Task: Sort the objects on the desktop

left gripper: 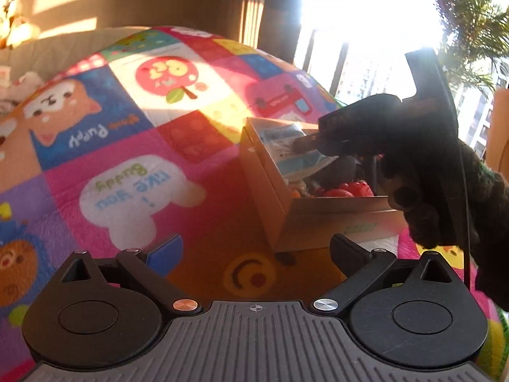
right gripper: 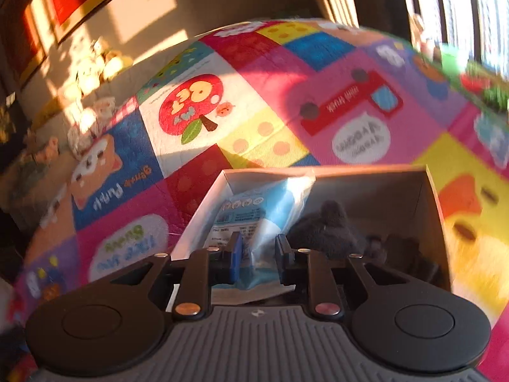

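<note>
The right gripper [right gripper: 257, 256] reaches down into an open cardboard box [right gripper: 366, 172], its two fingers partly apart with one blue-and-white plastic packet [right gripper: 254, 213] standing between them; the blue pad of the left-hand finger [right gripper: 237, 258] sits against the packet's printed face, but whether the other finger touches it cannot be told, so the grip itself is unclear. Just beside the packet, deeper in the shaded half of the box, lies one dark fuzzy item [right gripper: 327, 226], its shape too dim to name. From the left wrist view the same gripper shows as a dark silhouette [left gripper: 334, 137] held by a black-gloved hand [left gripper: 445, 191] over the box [left gripper: 264, 172], its tip at the packet [left gripper: 286, 146], and one red item [left gripper: 350, 189] shows low inside the box near the front wall. The left gripper [left gripper: 254, 251] hangs above the mat, near the box's front corner, with its two fingers spread wide and nothing between them; one finger carries a blue pad [left gripper: 165, 251]. The single box rests on a bright patchwork play mat [left gripper: 127, 127] printed with a puppy, an apple and speech bubbles. Beyond the mat stand a sunlit window [left gripper: 366, 16], one leafy plant [left gripper: 470, 25] and a row of small plush toys [right gripper: 92, 73] along the wall.
</note>
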A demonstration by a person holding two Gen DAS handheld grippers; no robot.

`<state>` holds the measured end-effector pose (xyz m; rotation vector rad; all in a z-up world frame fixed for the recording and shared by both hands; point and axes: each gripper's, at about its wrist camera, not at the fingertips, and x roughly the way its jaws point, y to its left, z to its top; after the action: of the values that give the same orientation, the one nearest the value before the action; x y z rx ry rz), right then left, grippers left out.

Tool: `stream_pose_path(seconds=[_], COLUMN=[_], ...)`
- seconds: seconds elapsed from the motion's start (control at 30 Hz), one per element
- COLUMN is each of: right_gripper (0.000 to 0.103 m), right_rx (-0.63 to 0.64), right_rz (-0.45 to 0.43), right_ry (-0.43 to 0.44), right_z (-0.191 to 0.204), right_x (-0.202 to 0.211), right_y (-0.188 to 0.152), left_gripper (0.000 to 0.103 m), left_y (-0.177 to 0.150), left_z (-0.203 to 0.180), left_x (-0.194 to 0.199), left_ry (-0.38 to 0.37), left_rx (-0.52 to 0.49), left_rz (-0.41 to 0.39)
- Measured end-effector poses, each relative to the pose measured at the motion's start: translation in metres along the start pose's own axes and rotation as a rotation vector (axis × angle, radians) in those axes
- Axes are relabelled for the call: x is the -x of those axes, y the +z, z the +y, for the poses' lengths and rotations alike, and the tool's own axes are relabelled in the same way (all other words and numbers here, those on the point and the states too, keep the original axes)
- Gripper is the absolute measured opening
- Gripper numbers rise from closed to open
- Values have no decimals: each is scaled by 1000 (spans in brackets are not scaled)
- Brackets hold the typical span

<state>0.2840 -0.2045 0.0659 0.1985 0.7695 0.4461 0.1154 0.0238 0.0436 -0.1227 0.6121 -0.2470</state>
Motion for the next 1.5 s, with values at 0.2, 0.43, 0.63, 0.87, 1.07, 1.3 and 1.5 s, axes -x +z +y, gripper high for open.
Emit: stream_pose_path(seconds=[0.2, 0.43, 0.63, 0.87, 1.07, 1.3, 1.5], right_gripper=[24, 31, 83, 103, 103, 103, 103], right_rx=[26, -4, 114, 192, 228, 195, 197], right_rz=[7, -25, -154, -124, -70, 17, -50], right_ry=[18, 44, 29, -58, -212, -264, -292], right_z=[9, 2, 21, 34, 36, 28, 32], right_x=[-5, 28, 120, 150, 120, 95, 98], right_y=[-6, -9, -53, -139, -175, -174, -188], left_gripper=[102, 103, 103, 103, 103, 103, 103], left_y=[-3, -11, -29, -63, -68, -70, -70], left_z=[-19, -31, -18, -36, -35, -35, -35], left_x=[0, 5, 22, 27, 13, 9, 9], left_ry=[-29, 82, 133, 218, 292, 309, 313], left_rx=[-50, -95, 18, -42, -20, -14, -19], left_rz=[15, 17, 33, 3, 59, 69, 70])
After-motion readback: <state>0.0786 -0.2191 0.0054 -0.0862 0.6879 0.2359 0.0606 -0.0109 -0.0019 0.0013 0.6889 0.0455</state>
